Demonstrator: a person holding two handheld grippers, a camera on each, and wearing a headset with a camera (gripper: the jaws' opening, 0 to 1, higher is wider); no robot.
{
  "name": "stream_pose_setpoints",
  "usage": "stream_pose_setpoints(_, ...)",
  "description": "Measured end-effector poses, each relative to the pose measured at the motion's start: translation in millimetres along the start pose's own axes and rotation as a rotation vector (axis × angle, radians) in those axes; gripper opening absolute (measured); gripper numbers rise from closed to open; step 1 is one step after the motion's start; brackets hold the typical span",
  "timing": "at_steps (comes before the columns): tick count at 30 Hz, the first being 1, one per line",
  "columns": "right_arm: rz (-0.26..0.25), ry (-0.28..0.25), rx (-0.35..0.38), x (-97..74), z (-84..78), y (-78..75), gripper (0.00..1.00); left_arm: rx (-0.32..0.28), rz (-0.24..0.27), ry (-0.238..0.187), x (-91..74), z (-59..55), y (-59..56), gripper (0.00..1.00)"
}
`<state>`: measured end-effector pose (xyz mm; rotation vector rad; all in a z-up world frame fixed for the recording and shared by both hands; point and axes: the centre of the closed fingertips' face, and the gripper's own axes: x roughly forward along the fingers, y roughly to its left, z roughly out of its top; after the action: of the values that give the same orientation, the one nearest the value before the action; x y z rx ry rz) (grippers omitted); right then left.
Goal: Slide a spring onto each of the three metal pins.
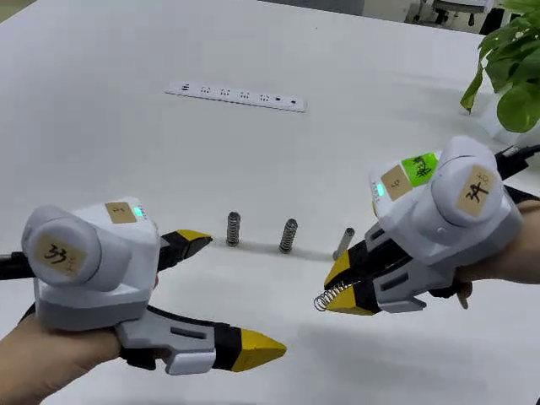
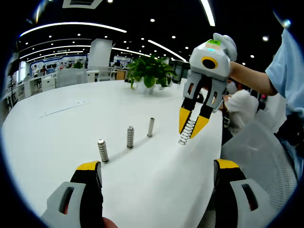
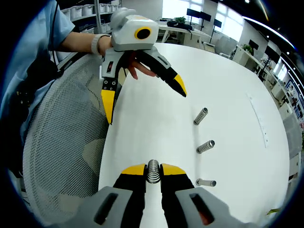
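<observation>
2 of 3 pins already carry springs: left pin [image 1: 234, 228] and middle pin [image 1: 288, 234]. The third pin [image 1: 344, 243], at the right end of the row, is bare and upright on the white table [image 1: 126, 169].

Right gripper [image 1: 336, 291] is clamped on the last spring [image 1: 326, 298], pinching it near 1 end so the rest sticks out past the yellow tips. Left gripper [image 1: 228, 294] is released, jaws wide, holding nothing, well clear of the row.

Key geometry: the bare pin is the pin nearest the right gripper, just beyond its tips, not touching. The spring's long axis is tilted, its free end slanting down toward the table, while the pin's axis is vertical. My read: next move needs the spring brought upright, its open end centred over the pin top, then lowered. Risk: coil catching on the pin tip.
</observation>
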<state>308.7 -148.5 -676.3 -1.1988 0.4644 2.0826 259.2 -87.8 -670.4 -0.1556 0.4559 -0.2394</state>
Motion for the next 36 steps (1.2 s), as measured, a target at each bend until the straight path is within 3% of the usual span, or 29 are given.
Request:
stream_pose_setpoints(9, -0.009, 0.049, -0.02, -6.3, -9.9, -17.5, 0.12, -0.045, 0.059, -0.033, -13.7, -3.4, 13.8, 1.0)
stream_pose_setpoints(20, -0.041, 0.11, -0.052, -23.9, -16.8, -58.0, 0.12, -0.054, 0.133, -0.055, -21.9, -4.5, 29.2, 1.0)
stream_pose_setpoints(28, -0.057, 0.176, -0.078, -28.9, -25.3, -85.3, 0.12, -0.07, 0.135, -0.059, -23.9, -6.8, 32.5, 1.0)
stream_pose_setpoints(36, -0.042, 0.259, -0.121, -24.2, -34.1, -97.2, 0.12, -0.063, 0.104, -0.045, -19.9, -9.1, 26.3, 1.0)
